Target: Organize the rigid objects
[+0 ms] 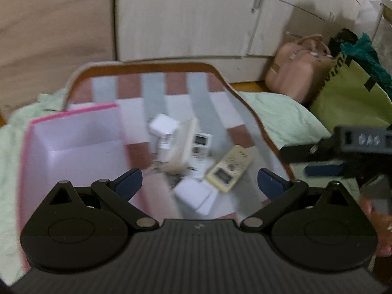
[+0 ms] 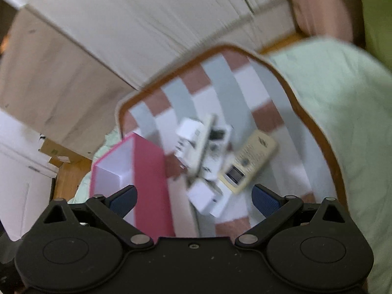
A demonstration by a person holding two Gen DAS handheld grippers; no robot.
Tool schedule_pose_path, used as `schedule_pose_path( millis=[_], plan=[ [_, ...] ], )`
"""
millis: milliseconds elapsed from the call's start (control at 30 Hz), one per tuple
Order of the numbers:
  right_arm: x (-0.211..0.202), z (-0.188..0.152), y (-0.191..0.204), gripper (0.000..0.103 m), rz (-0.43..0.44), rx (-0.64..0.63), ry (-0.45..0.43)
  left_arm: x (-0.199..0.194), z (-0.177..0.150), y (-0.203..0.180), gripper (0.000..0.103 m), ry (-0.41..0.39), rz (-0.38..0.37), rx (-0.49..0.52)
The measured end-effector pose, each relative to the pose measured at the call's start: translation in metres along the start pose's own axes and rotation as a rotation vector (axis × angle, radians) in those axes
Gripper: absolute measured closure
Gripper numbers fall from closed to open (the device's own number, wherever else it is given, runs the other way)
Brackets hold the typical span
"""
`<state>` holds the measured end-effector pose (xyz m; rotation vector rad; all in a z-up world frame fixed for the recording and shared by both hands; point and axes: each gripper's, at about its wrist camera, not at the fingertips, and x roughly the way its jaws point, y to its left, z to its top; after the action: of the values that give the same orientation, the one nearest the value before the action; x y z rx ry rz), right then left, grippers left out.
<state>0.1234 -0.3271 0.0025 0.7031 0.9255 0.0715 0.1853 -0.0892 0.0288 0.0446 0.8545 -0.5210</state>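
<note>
The left gripper (image 1: 199,183) is held spread wide and empty above the checked tray (image 1: 156,67), aimed down at the pile. The right gripper (image 2: 193,197) is likewise gaped wide, gripping nothing, tilted over the same tray. Beyond the fingertips a white box (image 1: 194,197) is seen, then a cream remote (image 1: 229,169) and white adapters (image 1: 163,125). The pink box (image 1: 73,132) is set at the tray's left.

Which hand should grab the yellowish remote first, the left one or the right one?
Probably the right. The right tool is open, and the yellowish remote lies on the striped tray just ahead of its right finger. The left tool is open too, but the pink box sits on its side.
</note>
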Motion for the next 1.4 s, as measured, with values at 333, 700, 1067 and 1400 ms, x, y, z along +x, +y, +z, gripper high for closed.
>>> schedule_pose_path(
  millis=[333,700,1067,1400],
  plan=[
    [0.045,0.027,-0.048,0.006,-0.115,0.064,0.021,0.108,0.009,-0.044,0.004,0.098,-0.014,0.128],
    [0.089,0.042,-0.102,0.027,-0.076,0.224,0.098,0.197,0.006,-0.025,0.004,0.266,-0.059,0.019],
    [0.120,0.037,-0.114,0.052,-0.044,0.262,0.142,0.210,0.002,-0.019,0.047,0.312,-0.146,-0.023],
    [0.124,0.033,-0.114,0.069,-0.022,0.231,0.166,0.211,-0.023,-0.019,0.067,0.375,-0.272,-0.128]
  ],
)
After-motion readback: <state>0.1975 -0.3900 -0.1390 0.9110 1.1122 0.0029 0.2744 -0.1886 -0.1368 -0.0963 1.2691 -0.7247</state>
